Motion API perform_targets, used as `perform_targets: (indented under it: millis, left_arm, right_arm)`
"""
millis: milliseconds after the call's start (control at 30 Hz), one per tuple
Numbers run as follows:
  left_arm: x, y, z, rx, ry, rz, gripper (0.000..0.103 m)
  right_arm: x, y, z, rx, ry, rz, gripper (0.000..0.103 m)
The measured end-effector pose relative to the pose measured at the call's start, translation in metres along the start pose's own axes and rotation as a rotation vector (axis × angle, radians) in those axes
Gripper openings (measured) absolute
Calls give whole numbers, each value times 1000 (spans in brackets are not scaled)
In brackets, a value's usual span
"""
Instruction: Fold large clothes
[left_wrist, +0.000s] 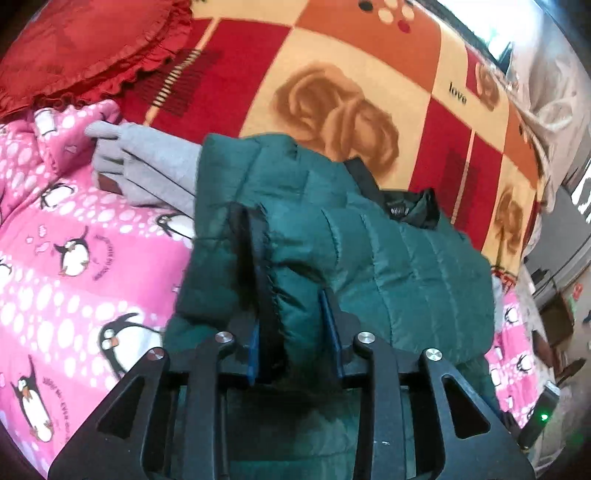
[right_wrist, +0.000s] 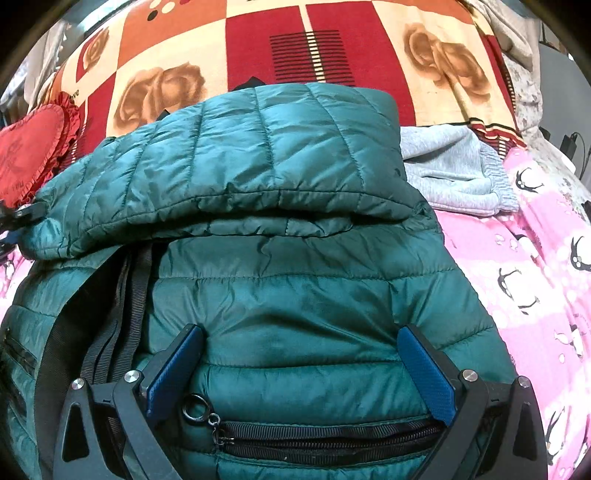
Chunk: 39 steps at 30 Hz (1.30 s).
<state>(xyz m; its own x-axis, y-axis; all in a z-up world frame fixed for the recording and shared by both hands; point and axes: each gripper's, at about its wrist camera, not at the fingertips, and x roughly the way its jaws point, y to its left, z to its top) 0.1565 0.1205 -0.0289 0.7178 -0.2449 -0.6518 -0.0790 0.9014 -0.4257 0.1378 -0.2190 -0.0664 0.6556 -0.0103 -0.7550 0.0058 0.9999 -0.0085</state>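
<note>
**Green puffer jacket half-folded on the bed**

Most of the lower jacket is cut off under the grippers, and its collar label is too blurry to read. The green quilted jacket (right_wrist: 280, 155) lies across the bed where the pink penguin blanket (left_wrist: 74, 229) meets the red-and-cream rose blanket (left_wrist: 332, 48), one part folded over the body. The left gripper (left_wrist: 295, 310) is pinching a sleeve cuff. The right gripper (right_wrist: 301, 369) is spread wide above the hem by a zipped pocket (right_wrist: 325, 435). A grey sweatshirt (right_wrist: 454, 173) pokes out beside it. Rose blanket lies bare beyond.
</note>
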Motion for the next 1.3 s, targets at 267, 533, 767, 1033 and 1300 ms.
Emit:
perform_targets:
  millis: [267, 533, 767, 1033, 1300]
  left_arm:
    - [-34, 9, -4, -84, -154, 175, 29]
    - [18, -46, -5, -88, -127, 151, 29]
    - [53, -30, -7, -94, -68, 120, 29]
    - [66, -28, -5, -94, -49, 101, 29]
    - [78, -45, -7, -14, -18, 21, 30]
  right_arm:
    - [-3, -2, -1, 24, -9, 23, 103]
    - [-3, 1, -2, 12, -4, 14, 103]
    - [-59, -19, 9, 119, -251, -1, 91]
    - [-36, 1, 98, -177, -285, 148, 82]
    - [76, -48, 102, -93, -4, 177, 83]
